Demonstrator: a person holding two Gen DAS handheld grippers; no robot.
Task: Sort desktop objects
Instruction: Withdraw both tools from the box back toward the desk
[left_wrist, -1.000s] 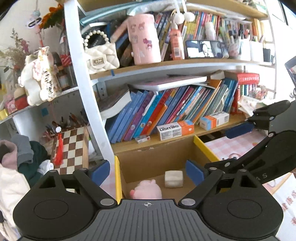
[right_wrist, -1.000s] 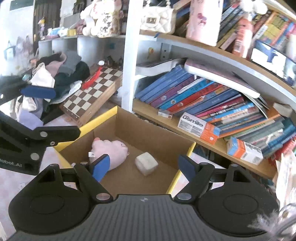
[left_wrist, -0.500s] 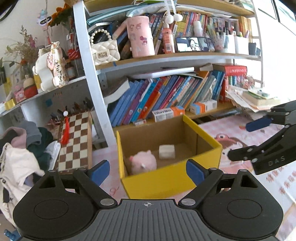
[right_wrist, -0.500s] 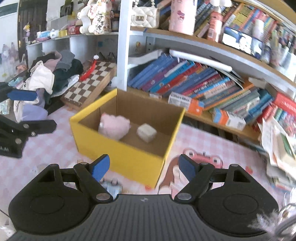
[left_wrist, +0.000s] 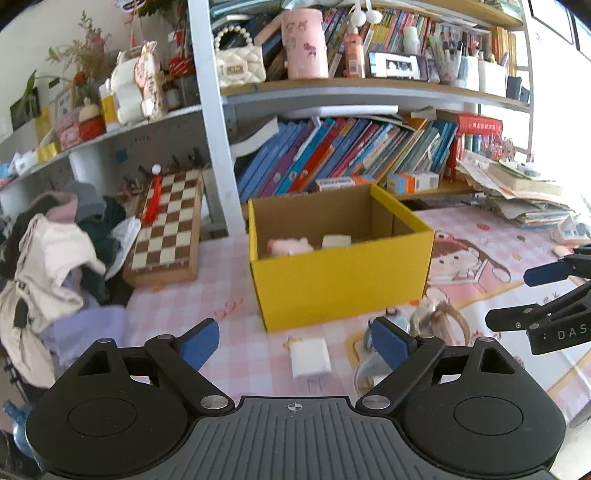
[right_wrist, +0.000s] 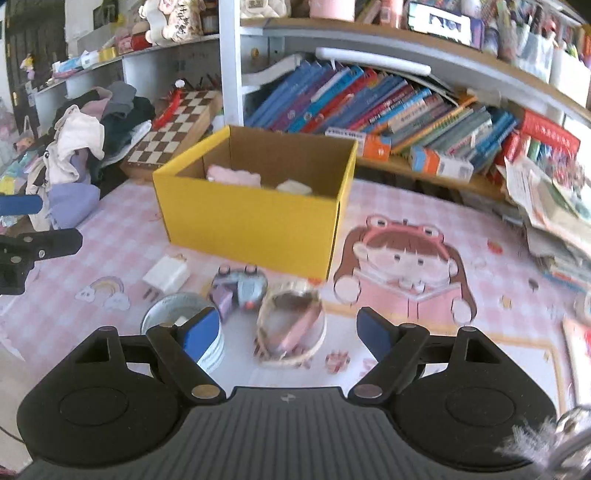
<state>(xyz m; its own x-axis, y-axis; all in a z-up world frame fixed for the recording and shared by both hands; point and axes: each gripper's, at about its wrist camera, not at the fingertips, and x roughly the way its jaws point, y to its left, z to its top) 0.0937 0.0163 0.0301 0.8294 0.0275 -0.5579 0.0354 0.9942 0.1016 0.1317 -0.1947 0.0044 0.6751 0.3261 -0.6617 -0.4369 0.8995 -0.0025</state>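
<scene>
A yellow cardboard box (left_wrist: 340, 273) (right_wrist: 251, 221) stands on the pink checked tablecloth; inside lie a pink plush (left_wrist: 288, 245) (right_wrist: 232, 175) and a white cube (left_wrist: 336, 240) (right_wrist: 295, 186). In front of it lie a white charger plug (left_wrist: 310, 356) (right_wrist: 166, 275), a grey-purple toy (right_wrist: 240, 290), a small woven basket (right_wrist: 291, 325) (left_wrist: 439, 317) and a metal tin (right_wrist: 184, 325). My left gripper (left_wrist: 295, 343) is open and empty above the charger. My right gripper (right_wrist: 284, 332) is open and empty above the basket and tin.
A bookshelf full of books (left_wrist: 351, 155) stands behind the box. A chessboard (left_wrist: 166, 229) leans at the left beside a heap of clothes (left_wrist: 55, 251). A stack of papers and books (left_wrist: 517, 195) lies at the right.
Both grippers have pulled back and up from over the box. The box now stands farther off, and the small objects in front of it have come into view.
</scene>
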